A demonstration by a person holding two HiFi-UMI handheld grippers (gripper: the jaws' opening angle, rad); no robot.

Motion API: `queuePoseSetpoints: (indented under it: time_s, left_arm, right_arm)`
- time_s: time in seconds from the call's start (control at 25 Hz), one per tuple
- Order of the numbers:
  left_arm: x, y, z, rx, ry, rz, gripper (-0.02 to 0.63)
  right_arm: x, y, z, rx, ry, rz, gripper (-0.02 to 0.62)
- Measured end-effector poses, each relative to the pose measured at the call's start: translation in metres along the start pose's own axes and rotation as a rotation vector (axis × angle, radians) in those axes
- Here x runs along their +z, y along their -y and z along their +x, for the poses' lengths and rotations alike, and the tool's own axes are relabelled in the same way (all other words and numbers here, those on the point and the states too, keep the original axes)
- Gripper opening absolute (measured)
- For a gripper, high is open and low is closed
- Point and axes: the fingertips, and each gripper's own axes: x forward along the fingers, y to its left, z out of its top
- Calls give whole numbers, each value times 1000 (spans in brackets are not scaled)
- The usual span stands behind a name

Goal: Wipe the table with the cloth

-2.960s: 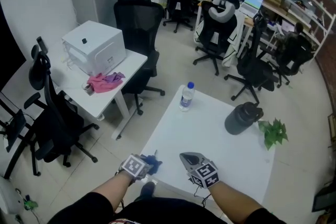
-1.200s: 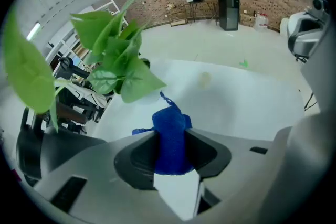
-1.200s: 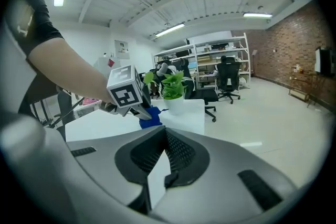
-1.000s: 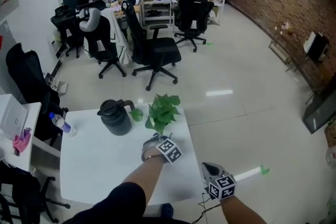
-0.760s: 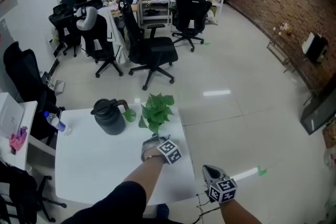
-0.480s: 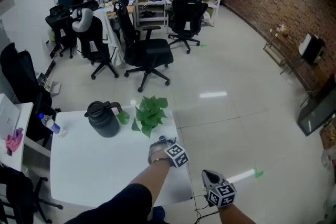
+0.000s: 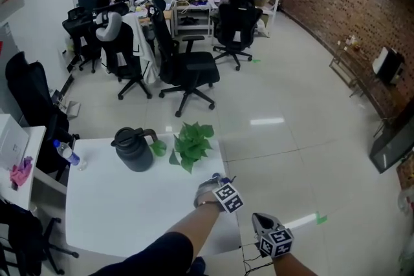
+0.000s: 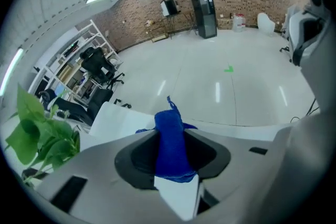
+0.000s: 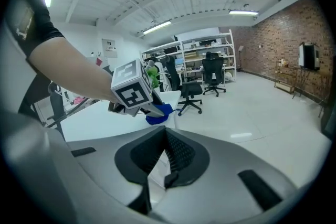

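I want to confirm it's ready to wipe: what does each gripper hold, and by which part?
Left gripper: the blue cloth, a bunched fold pinched between its fingers, ends poking out ahead. Right gripper: shut, nothing held.

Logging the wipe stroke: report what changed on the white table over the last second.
The left gripper, clamped on the blue cloth, slid from beside the green leafy plant toward the right edge of the white table. Shut right gripper, dark jug, plant and clear bottle stayed put.

In the head view the blue cloth is largely hidden by the left hand-held gripper, the worktop's near edge by a forearm.
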Motion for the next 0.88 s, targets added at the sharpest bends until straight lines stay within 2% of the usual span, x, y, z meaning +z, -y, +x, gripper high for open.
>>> queuePoseSetpoints:
  time_s: [0.24, 0.4, 0.52, 0.64, 0.76, 0.88]
  left_arm:
    - [-74, -64, -21, 70, -114, -75, 138]
    - [-87, -54, -9, 33, -150, -69, 138]
    - [-69, -39, 5, 31, -140, -43, 129]
    - [-25, -16, 12, -6, -87, -35, 109]
    - [16, 20, 16, -42, -37, 26, 86]
    - [30, 32, 19, -41, -8, 73, 74]
  right_arm:
    - [18, -16, 16, 57, 26, -34, 12]
    - [17, -16, 13, 56, 26, -36, 12]
    - [9, -5, 1, 24, 19, -14, 12]
    - [-1, 12, -15, -21, 1, 8, 12]
    - [-11, 23, -30, -52, -15, 22, 12]
    - [-16, 28, -38, -64, -18, 29, 12]
